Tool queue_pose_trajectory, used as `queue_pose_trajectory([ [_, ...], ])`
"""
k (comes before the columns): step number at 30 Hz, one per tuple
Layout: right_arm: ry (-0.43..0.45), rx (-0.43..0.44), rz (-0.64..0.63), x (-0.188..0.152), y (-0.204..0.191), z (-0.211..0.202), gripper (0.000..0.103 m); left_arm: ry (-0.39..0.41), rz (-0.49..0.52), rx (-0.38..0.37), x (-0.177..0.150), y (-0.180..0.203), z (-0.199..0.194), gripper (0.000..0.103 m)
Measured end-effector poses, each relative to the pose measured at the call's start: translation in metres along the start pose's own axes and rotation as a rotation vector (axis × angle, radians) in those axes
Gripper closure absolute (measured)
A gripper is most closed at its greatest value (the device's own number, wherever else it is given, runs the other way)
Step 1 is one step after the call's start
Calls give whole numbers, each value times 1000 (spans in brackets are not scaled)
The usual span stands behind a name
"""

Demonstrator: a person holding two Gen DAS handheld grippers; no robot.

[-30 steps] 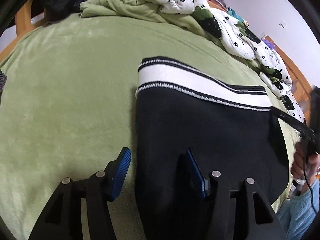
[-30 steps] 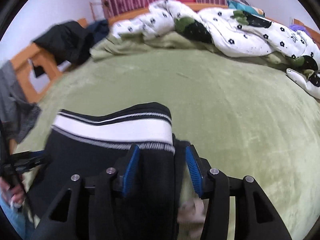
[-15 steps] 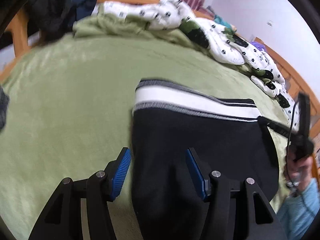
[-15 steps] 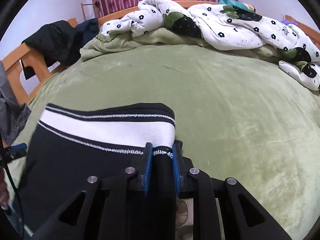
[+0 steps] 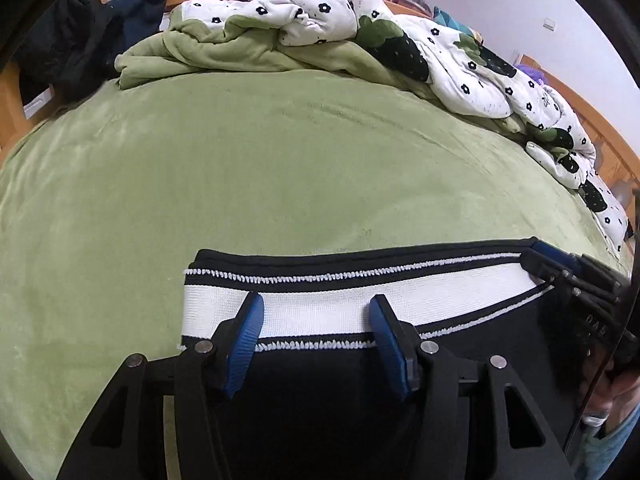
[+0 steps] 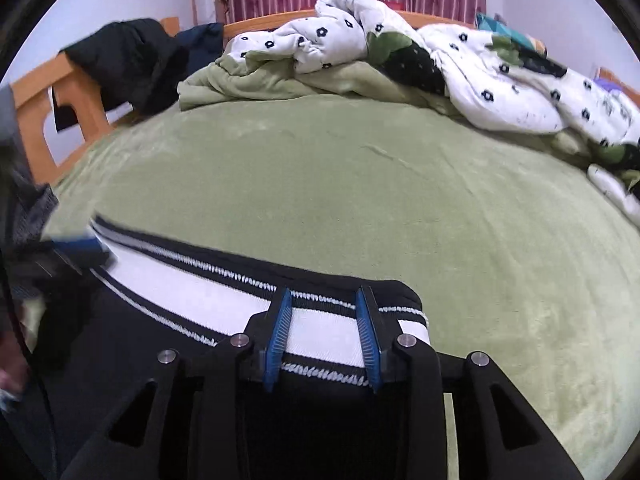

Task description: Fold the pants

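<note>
Black pants with a white, black-edged waistband lie flat on the green bed cover. My left gripper hovers open over the left part of the waistband, with its blue pads spread wide and the fabric flat beneath them. My right gripper sits at the waistband's right end. Its jaws are opening, and a stretch of white band lies unpinched between the pads. Each gripper also shows in the other view: the right gripper at the right edge, the left gripper blurred at the left.
A rumpled white flowered quilt and a green blanket are heaped along the far side of the bed. A dark jacket hangs over the wooden bed frame at left. A person's hand shows at lower right.
My left gripper has moved forward from the pants' black body to the waistband. My right gripper closed on the waistband's end half a second ago and has since parted its jaws.
</note>
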State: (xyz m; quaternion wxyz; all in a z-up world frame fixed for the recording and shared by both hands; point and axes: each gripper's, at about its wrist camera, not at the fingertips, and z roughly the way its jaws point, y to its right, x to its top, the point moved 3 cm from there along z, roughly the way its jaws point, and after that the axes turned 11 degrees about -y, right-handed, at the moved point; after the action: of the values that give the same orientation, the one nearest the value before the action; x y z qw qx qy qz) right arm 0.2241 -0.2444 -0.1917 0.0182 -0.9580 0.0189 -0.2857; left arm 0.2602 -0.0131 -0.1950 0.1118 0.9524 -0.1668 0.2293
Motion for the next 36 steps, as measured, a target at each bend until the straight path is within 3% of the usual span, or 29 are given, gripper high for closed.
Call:
queue_pose_trajectory([
  [6, 3, 56, 23, 2, 8, 2, 71, 12, 2, 0, -2, -2, 0, 50],
  [12, 18, -17, -10, -11, -7, -21, 66, -38, 36, -9, -15, 7, -21, 50],
  [14, 12, -35, -22, -24, -10, -37, 63, -32, 77, 25, -32, 11, -37, 49],
  [17, -20, -1, -23, -56, -15, -59, 63, -111, 88, -90, -69, 11, -54, 49],
  [19, -34, 2, -26, -81, -18, -70, 63, -133, 85, -126, -94, 10, -62, 49],
  [22, -24, -34, -37, -116, -20, -86, 63, -115, 90, -96, -138, 7, -79, 49],
  [26, -39, 3, 31, -149, -14, -97, 62, -52, 89, -97, -186, -5, -112, 49],
  [29, -27, 18, 72, -164, -10, -104, 62, -65, 120, -88, -211, -12, -127, 49],
  [32, -34, 15, 79, -164, -14, -106, 62, -81, 150, -6, -224, -16, -130, 49],
  [36, -32, 11, 63, -165, -18, -106, 62, -51, 285, 179, -227, -2, -128, 49],
])
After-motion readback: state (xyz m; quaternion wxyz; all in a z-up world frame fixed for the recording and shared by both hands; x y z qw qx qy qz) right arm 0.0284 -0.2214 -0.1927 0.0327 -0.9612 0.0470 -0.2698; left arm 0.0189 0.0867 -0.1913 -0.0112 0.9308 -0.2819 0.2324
